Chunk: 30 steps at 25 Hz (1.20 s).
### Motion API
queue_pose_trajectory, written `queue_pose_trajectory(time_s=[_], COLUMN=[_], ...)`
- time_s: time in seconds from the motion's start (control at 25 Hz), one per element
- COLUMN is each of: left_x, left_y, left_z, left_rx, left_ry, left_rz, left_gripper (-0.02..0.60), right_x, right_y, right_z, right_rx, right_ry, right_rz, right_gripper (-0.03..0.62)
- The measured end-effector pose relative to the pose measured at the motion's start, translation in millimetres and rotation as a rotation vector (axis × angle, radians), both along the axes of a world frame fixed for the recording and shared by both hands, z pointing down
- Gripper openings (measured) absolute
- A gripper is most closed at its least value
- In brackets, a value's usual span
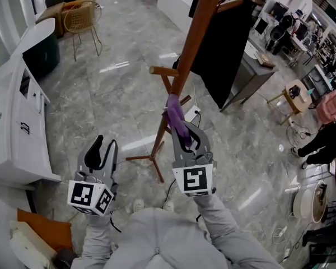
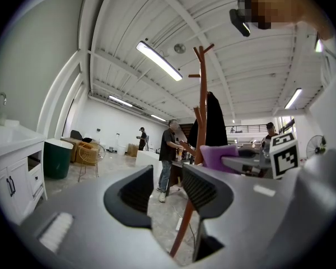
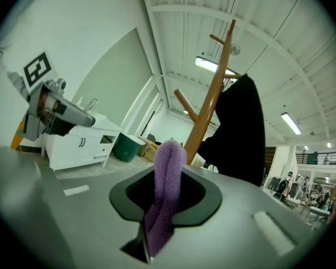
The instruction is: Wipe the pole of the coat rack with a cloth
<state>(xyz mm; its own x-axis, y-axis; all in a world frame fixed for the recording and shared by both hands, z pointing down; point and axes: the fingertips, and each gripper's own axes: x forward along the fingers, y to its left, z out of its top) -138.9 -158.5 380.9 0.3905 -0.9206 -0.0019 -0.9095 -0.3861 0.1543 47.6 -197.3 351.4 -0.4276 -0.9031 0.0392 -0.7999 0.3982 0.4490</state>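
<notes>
The coat rack's brown wooden pole (image 1: 193, 43) slants up from its splayed legs (image 1: 151, 158), with a black coat (image 1: 224, 49) hanging on its far side. My right gripper (image 1: 189, 142) is shut on a purple cloth (image 1: 177, 116). The cloth sticks up from the jaws, and its tip lies against the lower pole. In the right gripper view the cloth (image 3: 169, 161) stands between the jaws of the right gripper (image 3: 167, 198), in front of the pole (image 3: 213, 94). My left gripper (image 1: 102, 153) hangs left of the rack, open and holding nothing. The left gripper (image 2: 167, 186) faces the pole (image 2: 202, 111).
A white sink cabinet (image 1: 17, 111) runs along the left, with a green bin (image 1: 42, 55) and a wicker chair (image 1: 81, 18) beyond it. A grey table (image 1: 252, 72), a small stool (image 1: 294, 97) and a standing person (image 1: 325, 144) are on the right. Cables lie near the rack's base.
</notes>
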Motion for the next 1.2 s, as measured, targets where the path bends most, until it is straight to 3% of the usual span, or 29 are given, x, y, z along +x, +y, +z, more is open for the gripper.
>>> queue_pose_trajectory(time_s=[0.32,0.44,0.52,0.64,0.76,0.84,0.92,1.04,1.2], left_x=[4.6,0.0,-4.2,-8.1,-10.7,-14.3,-18.1,-23.8,-31.3], left_y=[3.1,4.0,4.2,4.6,4.6,4.7,6.0,8.8,11.3], left_z=[-7.3,-7.5,-7.6,-8.7,-8.3,-6.3,-4.3,-2.5,0.5], left_rx=[0.021,0.024,0.025,0.028,0.032,0.033,0.03,0.023,0.014], left_ry=[0.002,0.004,0.007,0.014,0.021,0.024,0.026,0.025,0.027], left_rz=[0.008,-0.001,-0.01,-0.018,-0.024,-0.03,-0.04,-0.056,-0.072], left_gripper=[0.169,0.169,0.169,0.169,0.169,0.169,0.169,0.169,0.169], right_x=[21.7,34.4,34.9,18.1,-11.5,-30.1,-37.6,-30.4,-18.7], right_y=[19.1,28.4,38.9,53.2,47.2,28.6,9.6,-5.5,-20.1], right_z=[-111.5,-153.0,-184.4,-215.9,-210.7,-192.5,-173.7,-163.9,-152.9], right_rx=[0.187,0.316,0.452,0.67,0.805,0.807,0.753,0.635,0.456], right_ry=[-0.067,-0.034,-0.015,0.065,0.23,0.342,0.373,0.3,0.119], right_rz=[0.04,0.105,0.139,0.162,0.154,0.13,0.101,0.094,0.076], right_gripper=[0.054,0.054,0.054,0.054,0.054,0.054,0.054,0.054,0.054])
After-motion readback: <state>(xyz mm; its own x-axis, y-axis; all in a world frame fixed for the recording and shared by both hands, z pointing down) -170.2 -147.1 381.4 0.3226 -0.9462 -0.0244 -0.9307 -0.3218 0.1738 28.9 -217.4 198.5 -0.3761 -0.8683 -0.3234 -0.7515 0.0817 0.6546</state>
